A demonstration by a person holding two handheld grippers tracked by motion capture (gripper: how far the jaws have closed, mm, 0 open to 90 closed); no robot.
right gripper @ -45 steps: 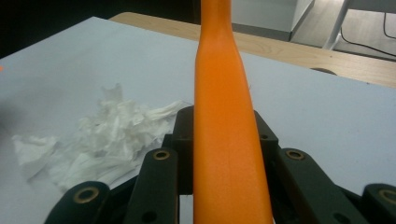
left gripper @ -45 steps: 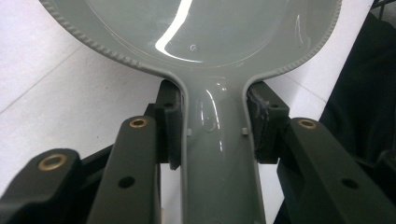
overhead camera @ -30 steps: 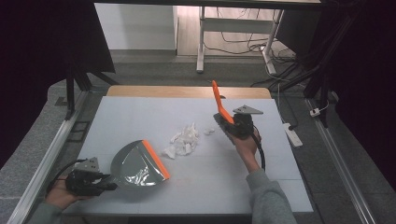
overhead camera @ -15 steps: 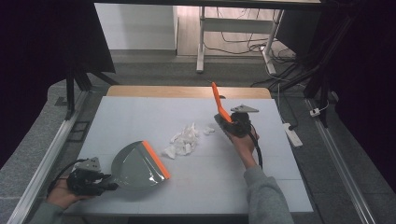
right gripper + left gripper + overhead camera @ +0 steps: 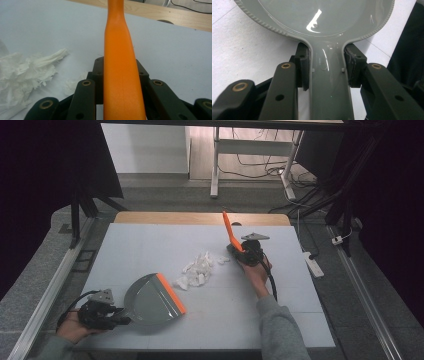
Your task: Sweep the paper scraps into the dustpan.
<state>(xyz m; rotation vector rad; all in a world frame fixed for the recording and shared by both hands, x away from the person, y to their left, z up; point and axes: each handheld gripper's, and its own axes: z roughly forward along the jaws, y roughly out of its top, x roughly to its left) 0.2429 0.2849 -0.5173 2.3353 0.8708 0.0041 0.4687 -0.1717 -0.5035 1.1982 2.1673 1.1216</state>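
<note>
The brush head is hidden behind the right gripper (image 5: pixel 239 251), which pinches its orange brush handle (image 5: pixel 120 75); the left gripper (image 5: pixel 327 72), held low, clamps the grey dustpan (image 5: pixel 150 300).

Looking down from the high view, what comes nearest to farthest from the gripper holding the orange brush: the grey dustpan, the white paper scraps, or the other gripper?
From the right gripper:
1. White paper scraps, just to its left.
2. Grey dustpan, beyond the scraps, nearer the person.
3. Left gripper, at the table's near left corner, clamping the dustpan's handle.

A: State the dustpan (image 5: pixel 150 300) colours.
B: Glossy grey body, orange front lip, ribbed pattern along its rim.
A: And the centre of the frame?
B: White paper scraps (image 5: pixel 200 270) on a pale grey table (image 5: pixel 150 245); the brush handle (image 5: pixel 229 231) is plain orange.
</note>
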